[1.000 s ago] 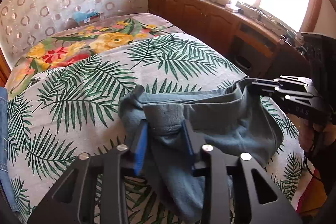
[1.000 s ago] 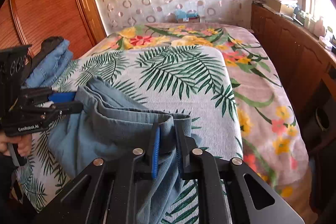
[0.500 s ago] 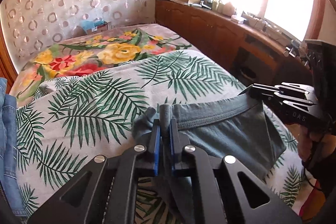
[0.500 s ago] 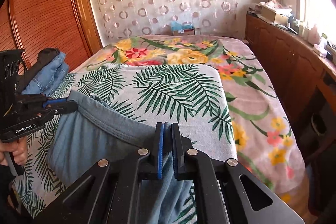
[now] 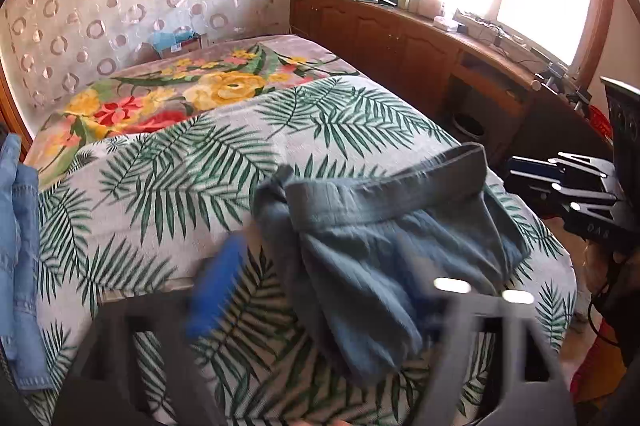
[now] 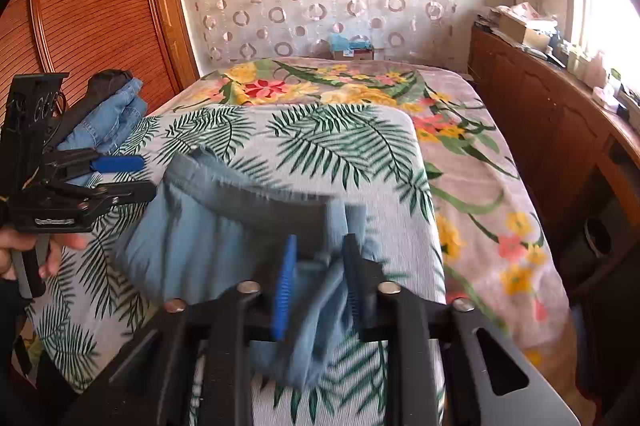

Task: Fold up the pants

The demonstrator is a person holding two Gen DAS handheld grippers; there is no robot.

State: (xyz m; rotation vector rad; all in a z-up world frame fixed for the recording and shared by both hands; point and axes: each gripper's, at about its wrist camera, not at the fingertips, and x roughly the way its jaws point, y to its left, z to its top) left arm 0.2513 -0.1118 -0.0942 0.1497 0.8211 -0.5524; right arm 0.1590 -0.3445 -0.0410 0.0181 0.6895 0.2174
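The grey-blue pants (image 5: 380, 238) lie bunched on the palm-leaf bedcover (image 5: 168, 186), waistband towards the far side. My left gripper (image 5: 332, 290) is blurred and its jaws are opening wide. The cloth lies loose between its fingers, and the blue pad (image 5: 216, 286) is clear of it. In the right wrist view the pants (image 6: 208, 234) slump in front of my right gripper (image 6: 318, 266), whose jaws are opening with a fold of cloth between them, unpressed. The left gripper (image 6: 132, 178) shows open at the pants' left end. The right gripper (image 5: 532, 174) sits beside their right end.
Folded denim (image 5: 20, 226) is stacked at the bed's left edge, also visible as a denim pile (image 6: 112, 114) near the wooden wardrobe (image 6: 92, 6). A floral blanket (image 5: 160, 102) covers the far bed. Wooden cabinets (image 5: 400, 38) line the right wall under the window.
Half a second ago both grippers were shut on the waistband, holding it taut. Now both sets of jaws have parted and the pants have slumped onto the bed.
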